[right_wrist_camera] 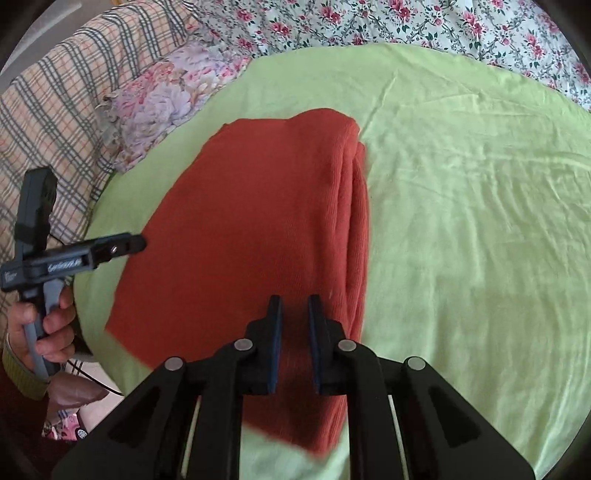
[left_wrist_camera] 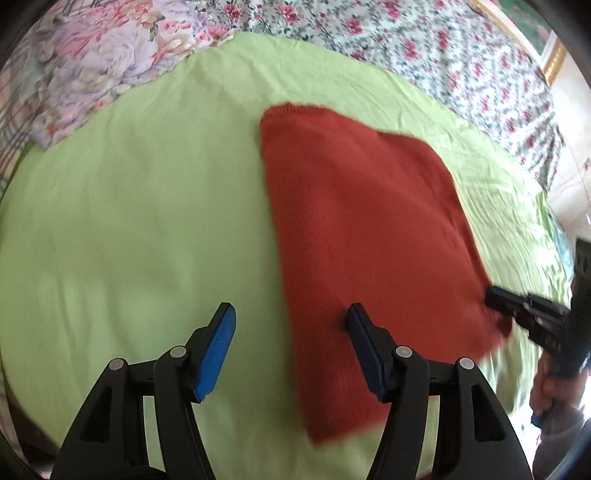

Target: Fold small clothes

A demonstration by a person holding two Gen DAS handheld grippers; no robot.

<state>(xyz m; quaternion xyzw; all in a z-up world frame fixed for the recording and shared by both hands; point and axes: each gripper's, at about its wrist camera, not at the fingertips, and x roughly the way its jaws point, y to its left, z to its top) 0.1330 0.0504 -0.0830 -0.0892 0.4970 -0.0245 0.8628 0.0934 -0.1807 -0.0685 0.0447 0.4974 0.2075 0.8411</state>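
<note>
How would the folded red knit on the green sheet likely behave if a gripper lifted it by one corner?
The red knit would probably droop and unfold: its stacked layers at the right edge lie loose. It looks light, soft, ribbed fabric, so likely grippy rather than slippery on the green sheet.

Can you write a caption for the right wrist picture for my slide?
Right gripper, jaws slightly apart, hangs above a folded red knit garment on a green sheet.

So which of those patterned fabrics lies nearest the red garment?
The lilac floral pillow, beside the red garment; the plaid fabric and rose-print sheet lie farther off.
</note>
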